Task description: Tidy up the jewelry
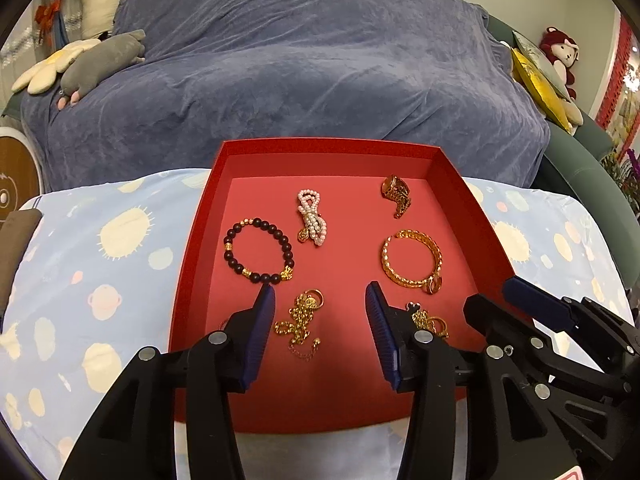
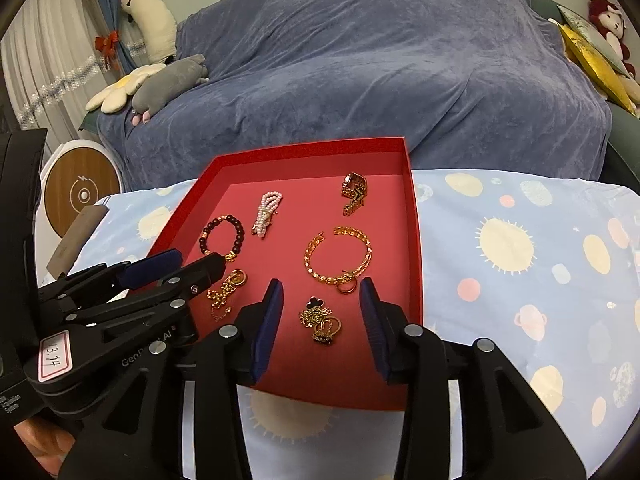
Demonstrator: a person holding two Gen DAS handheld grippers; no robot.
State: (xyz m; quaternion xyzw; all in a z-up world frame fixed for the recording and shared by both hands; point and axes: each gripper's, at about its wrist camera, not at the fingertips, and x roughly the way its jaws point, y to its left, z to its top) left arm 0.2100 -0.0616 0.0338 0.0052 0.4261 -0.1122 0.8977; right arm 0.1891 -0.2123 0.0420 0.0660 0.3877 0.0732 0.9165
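1. Now the left tool [image 1: 320, 292] hangs over the near part of a shallow red tray [image 1: 200, 216], its two ribbed dark blue pads well apart and holding nothing.
2. Between these pads lies a crumpled gold chain [image 1: 300, 318] with a small round charm, flat on the matte red floor of the tray.
3. The right tool [image 2: 322, 288] also stands with its pads apart, empty, just beside the left one, and before it lies a tangled gold piece [image 2: 322, 322] with a ring and a dark clover-shaped charm.
4. At the left of the tray rests a round bracelet of dark glossy beads [image 1: 258, 250] with some gold spacers.
5. Farther in, a pearl bracelet [image 1: 312, 218] of small pinkish-white beads lies folded into a long bundle.
6. At the far right there is a gold watch [image 1: 396, 194] with a metal link band, lying partly curled.
7. Nearer on the right lies an open gold chain bangle [image 1: 412, 260], a broken circle of flat links, with a ring at its near end.
8. The tray sits on a surface covered by a light blue cloth [image 2: 520, 248] printed with pale yellow suns and planets.
9. Behind it stands a sofa under a soft blue-grey velvet cover [image 1: 300, 60].
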